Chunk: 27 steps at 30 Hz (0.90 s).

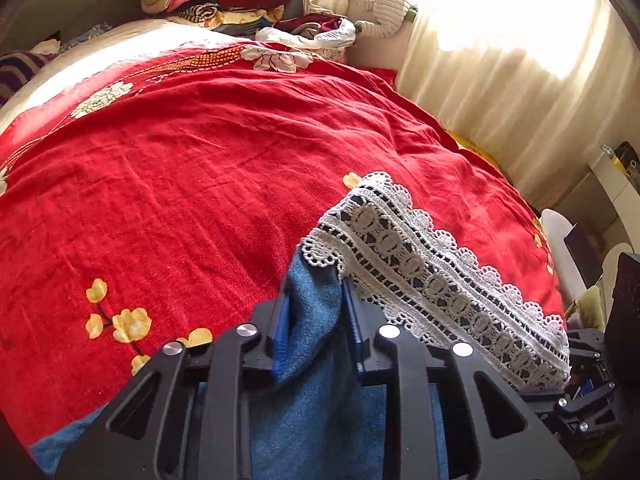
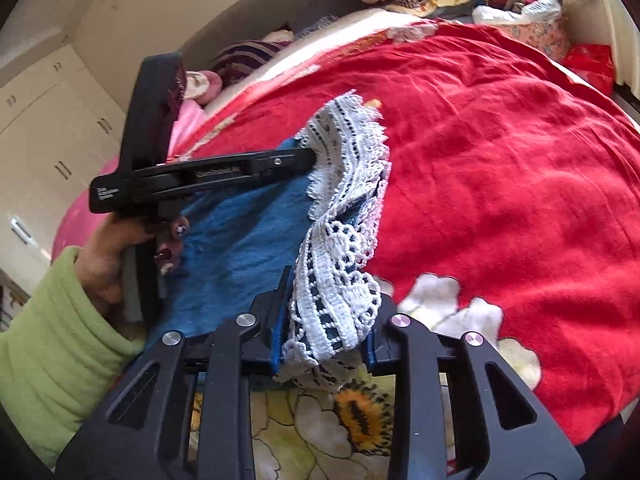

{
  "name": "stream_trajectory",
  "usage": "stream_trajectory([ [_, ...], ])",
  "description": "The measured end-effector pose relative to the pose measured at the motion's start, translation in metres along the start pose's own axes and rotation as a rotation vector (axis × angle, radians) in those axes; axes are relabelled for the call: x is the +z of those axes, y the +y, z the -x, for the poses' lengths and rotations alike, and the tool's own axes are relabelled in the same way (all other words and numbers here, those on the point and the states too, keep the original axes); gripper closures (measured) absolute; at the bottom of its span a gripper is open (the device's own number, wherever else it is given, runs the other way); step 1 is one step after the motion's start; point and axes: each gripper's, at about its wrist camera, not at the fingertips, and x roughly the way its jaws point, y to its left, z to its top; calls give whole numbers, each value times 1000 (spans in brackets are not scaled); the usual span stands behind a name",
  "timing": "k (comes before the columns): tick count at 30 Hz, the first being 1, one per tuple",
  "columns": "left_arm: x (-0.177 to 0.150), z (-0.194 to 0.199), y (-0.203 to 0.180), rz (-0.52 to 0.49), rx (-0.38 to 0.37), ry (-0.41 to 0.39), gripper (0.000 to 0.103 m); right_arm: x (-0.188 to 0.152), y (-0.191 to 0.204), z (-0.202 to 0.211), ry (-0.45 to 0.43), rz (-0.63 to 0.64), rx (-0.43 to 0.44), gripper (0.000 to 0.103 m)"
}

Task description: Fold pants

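- My left hand-held gripper (image 1: pixel 316 312) pinches the blue pants (image 1: pixel 316 400) at lower centre.
- My right hand-held gripper (image 2: pixel 328 312) pinches their white lace hem (image 2: pixel 344 216).
- Pants lie on the red bedspread (image 1: pixel 180 184).

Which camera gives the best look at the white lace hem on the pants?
The left wrist view: the lace hem lies spread out in a long unbroken band on the red bedspread. The right wrist view shows it bunched and twisted, partly pinched in the right hand-held gripper.
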Motion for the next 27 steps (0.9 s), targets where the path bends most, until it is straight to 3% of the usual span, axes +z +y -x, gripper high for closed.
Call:
stream_trajectory([
  [6,-6,26,6,56,-43,-58,90,0,19,14,-78,81,35,84],
  [13,-22,80,25,133,-104,-178,95,2,80,33,-148,271,47,85],
  [18,-42,114,48,192,-88,-237,95,-4,135,20,-120,443,44,85],
  [22,-71,126,71,252,-45,-223,95,-23,174,-10,-43,584,5,85],
  [24,-84,133,81,288,-20,-218,88,-34,193,-28,7,666,-15,85],
  [27,-110,155,102,372,-4,-248,67,-55,216,-52,66,787,-38,85],
])
